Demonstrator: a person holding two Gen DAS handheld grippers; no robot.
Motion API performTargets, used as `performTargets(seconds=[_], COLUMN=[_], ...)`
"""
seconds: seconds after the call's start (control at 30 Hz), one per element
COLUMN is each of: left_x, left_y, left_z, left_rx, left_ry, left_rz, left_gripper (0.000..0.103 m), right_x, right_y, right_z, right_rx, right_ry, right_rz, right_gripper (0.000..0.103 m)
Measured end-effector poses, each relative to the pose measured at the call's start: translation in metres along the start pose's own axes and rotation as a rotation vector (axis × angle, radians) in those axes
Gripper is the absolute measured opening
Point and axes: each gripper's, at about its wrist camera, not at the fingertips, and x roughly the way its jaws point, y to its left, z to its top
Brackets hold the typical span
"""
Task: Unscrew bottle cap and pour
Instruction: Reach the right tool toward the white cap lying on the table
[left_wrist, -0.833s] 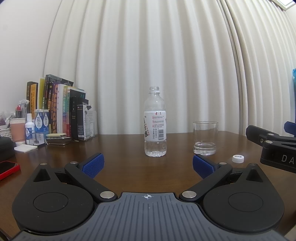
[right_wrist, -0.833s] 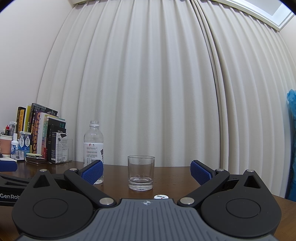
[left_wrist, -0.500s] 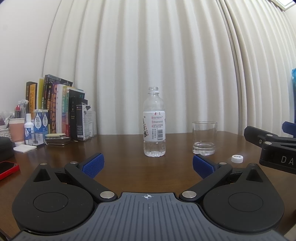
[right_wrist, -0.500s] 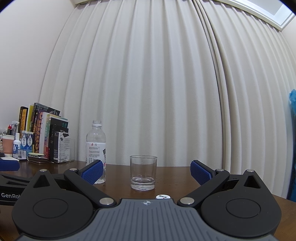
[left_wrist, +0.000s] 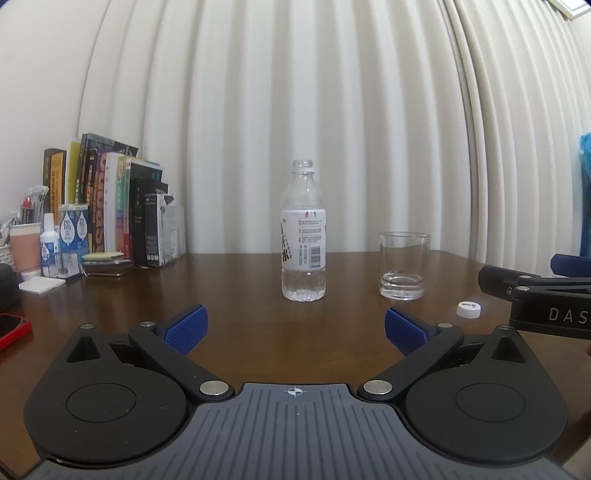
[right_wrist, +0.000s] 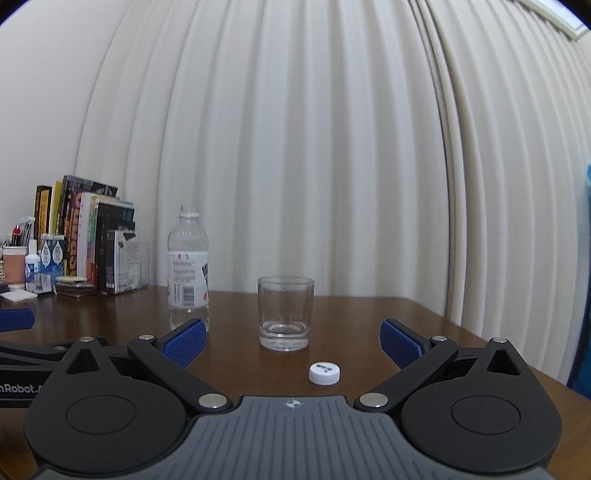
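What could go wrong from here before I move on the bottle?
The bottle stands open and upright, nearly empty and light, so a nudge from the left tongs may tip it. The glass stands close beside it and could be clipped while lifting. The cap lies loose just ahead of the open right tongs, easily knocked away.

Home study: wooden desk (left_wrist: 229, 288), books (left_wrist: 110, 206), pleated curtains (left_wrist: 332, 110).
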Motion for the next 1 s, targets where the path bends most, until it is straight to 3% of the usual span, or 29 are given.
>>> performTargets(seconds=[0.33, 0.43, 0.57, 0.7, 0.83, 1.0], left_x=[0.002, 0.001, 0.005, 0.010, 0.019, 0.033], left_y=[0.015, 0.017, 0.021, 0.021, 0.022, 0.025], left_z=[0.025, 0.033, 0.044, 0.050, 0.055, 0.063], left_rx=[0.045, 0.064, 0.069, 0.118, 0.135, 0.152], left_ry=[0.014, 0.009, 0.002, -0.006, -0.002, -0.003], left_rz=[-0.064, -0.076, -0.107, -0.129, -0.162, -0.200], left_gripper=[0.103, 0.103, 0.103, 0.103, 0.103, 0.103], right_x=[0.019, 0.028, 0.041, 0.055, 0.072, 0.092], right_y=[-0.013, -0.018, -0.024, -0.025, -0.032, -0.039], right_z=[0.024, 0.028, 0.030, 0.032, 0.031, 0.030], right_rx=[-0.115, -0.154, -0.212, -0.281, -0.275, -0.301], right_ry=[0.142, 0.185, 0.246, 0.291, 0.355, 0.418], right_rz=[0.032, 0.052, 0.098, 0.110, 0.157, 0.183], right_gripper=[0.102, 0.095, 0.079, 0.078, 0.061, 0.061])
